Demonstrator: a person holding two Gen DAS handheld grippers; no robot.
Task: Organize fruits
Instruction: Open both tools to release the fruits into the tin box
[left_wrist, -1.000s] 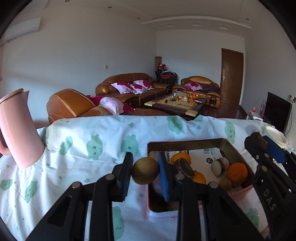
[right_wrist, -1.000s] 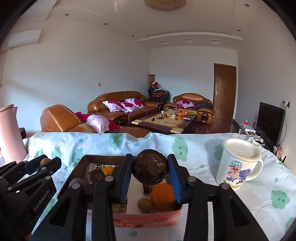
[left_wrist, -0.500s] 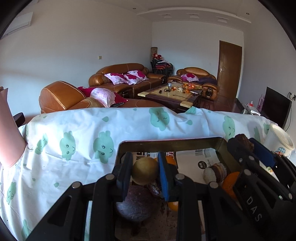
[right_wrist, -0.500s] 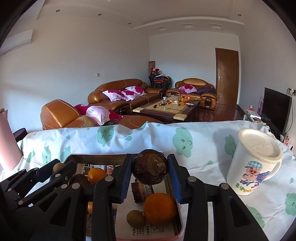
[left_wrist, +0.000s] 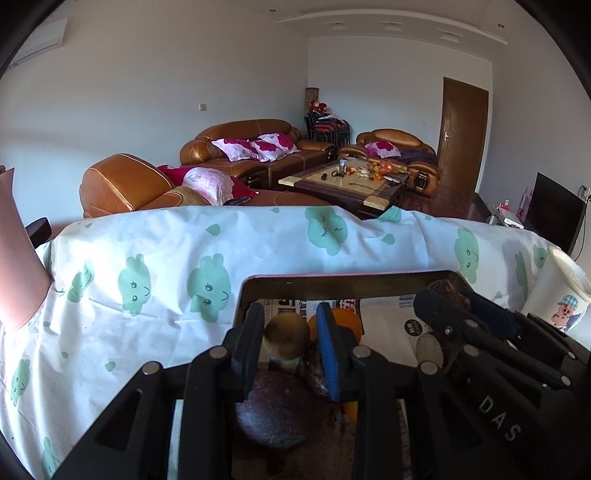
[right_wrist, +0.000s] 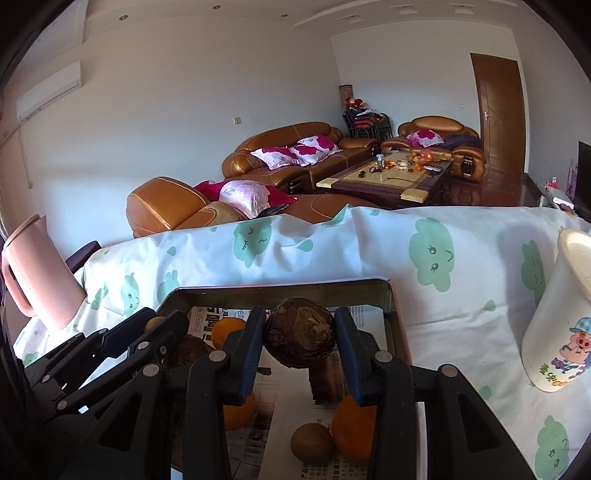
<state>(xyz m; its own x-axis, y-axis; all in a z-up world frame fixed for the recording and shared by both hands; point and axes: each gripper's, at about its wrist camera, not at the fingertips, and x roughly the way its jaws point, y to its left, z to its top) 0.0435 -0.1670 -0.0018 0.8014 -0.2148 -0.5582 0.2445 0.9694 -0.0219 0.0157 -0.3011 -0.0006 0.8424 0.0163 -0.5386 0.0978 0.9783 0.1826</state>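
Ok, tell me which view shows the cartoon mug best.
The right wrist view: the mug stands large on the tablecloth at the right, its pig picture, wall and part of its lid visible, though the frame edge crops it. The left wrist view shows the same mug smaller, its lower part hidden behind the right gripper.

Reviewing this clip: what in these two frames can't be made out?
- Left wrist view: fruits in the pink metal tin behind the left gripper, hidden by its fingers.
- Right wrist view: white cartoon mug, cut off by the edge.
- Both views: items on the far wooden coffee table, too small.
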